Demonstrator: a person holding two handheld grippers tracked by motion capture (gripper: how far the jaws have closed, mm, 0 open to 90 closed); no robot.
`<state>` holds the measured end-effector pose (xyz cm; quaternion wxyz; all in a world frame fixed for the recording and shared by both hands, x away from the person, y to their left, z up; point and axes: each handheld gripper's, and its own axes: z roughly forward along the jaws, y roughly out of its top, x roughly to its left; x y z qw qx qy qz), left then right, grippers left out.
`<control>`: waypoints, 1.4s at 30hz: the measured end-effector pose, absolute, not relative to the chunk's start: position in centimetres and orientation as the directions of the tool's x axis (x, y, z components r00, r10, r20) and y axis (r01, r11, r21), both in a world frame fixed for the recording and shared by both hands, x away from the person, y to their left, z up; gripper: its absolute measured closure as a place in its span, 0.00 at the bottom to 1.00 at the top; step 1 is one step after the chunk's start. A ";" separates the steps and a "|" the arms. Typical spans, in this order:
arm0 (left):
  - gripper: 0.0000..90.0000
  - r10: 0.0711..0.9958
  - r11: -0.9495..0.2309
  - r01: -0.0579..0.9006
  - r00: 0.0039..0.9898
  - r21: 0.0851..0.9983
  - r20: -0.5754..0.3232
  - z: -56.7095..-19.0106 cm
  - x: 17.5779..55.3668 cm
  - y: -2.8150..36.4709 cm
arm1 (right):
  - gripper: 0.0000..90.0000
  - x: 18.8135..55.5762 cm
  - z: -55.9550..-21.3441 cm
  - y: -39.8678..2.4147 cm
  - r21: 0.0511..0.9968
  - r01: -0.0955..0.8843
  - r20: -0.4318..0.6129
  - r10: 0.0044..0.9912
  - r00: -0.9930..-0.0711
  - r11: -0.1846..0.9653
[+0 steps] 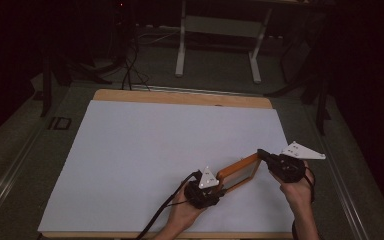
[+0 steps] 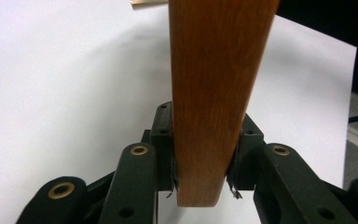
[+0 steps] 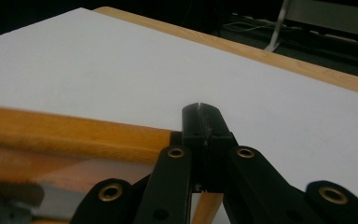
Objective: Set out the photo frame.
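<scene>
Over the table's [image 1: 130, 145] near right part, a wooden frame [image 1: 240, 172] is held off the white sheet; left gripper [image 1: 211, 189] clamps its near end, right gripper [image 1: 266, 156] is pinched tight on its far corner.

A wooden frame [image 1: 240, 172] is sitting over the white sheet [image 1: 145, 150] near the table's [image 1: 180, 96] front right corner, slanting between the left gripper [image 1: 219, 186] at its nearer left end and the right gripper [image 1: 263, 154] at its farther right corner
</scene>
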<state>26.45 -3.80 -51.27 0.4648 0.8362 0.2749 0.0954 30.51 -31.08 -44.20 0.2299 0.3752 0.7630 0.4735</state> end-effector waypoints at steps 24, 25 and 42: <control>0.77 0.351 -0.541 0.237 0.936 0.807 -0.040 -42.1 30.8 -0.9 | 0.97 30.4 -43.8 -31.0 0.881 0.355 0.004 0.746 -0.666 0.312; 0.77 0.346 -0.548 0.235 0.938 0.803 -0.038 -41.7 31.0 -0.4 | 0.95 30.5 -43.8 -30.8 0.879 0.358 0.006 0.743 -0.669 0.315; 0.76 0.291 -0.576 0.199 0.956 0.793 -0.028 -40.3 31.2 1.4 | 0.70 29.8 -43.7 -28.9 0.881 0.276 0.011 0.567 -0.824 0.384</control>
